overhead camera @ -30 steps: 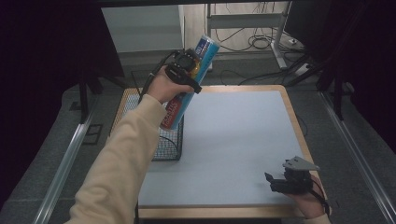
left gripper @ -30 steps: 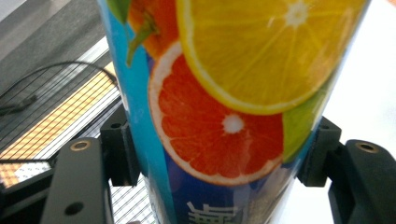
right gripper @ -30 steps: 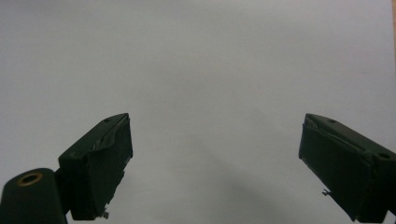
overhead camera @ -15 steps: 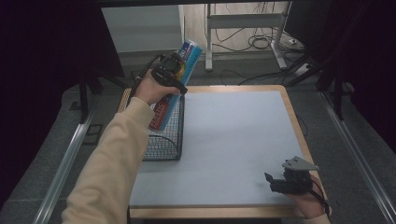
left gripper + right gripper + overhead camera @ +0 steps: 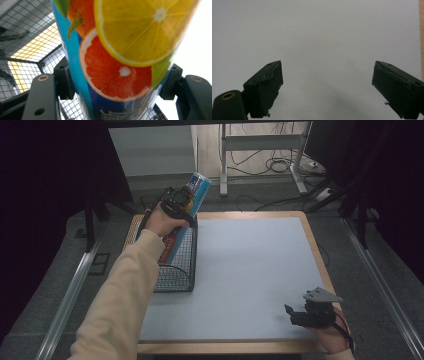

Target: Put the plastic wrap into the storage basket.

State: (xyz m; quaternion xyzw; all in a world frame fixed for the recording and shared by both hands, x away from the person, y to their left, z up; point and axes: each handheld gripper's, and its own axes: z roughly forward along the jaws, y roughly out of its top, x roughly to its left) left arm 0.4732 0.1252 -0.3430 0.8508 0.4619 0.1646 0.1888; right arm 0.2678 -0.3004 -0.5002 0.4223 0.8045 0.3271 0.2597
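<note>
A tall blue can printed with orange and lemon slices is clamped between the jaws of my left gripper. It tilts over the black wire basket at the table's left edge, its lower end down inside the basket. My right gripper rests near the front right corner of the table, open, with only bare white surface between its fingers.
The white table top has a wooden rim. Beyond the far edge stand a metal frame's legs and cables on the floor. Metal rails run along both sides of the table.
My left gripper has carried the can leftward and lower, from above the basket's far right corner to down into the basket. The right gripper has stayed still.
</note>
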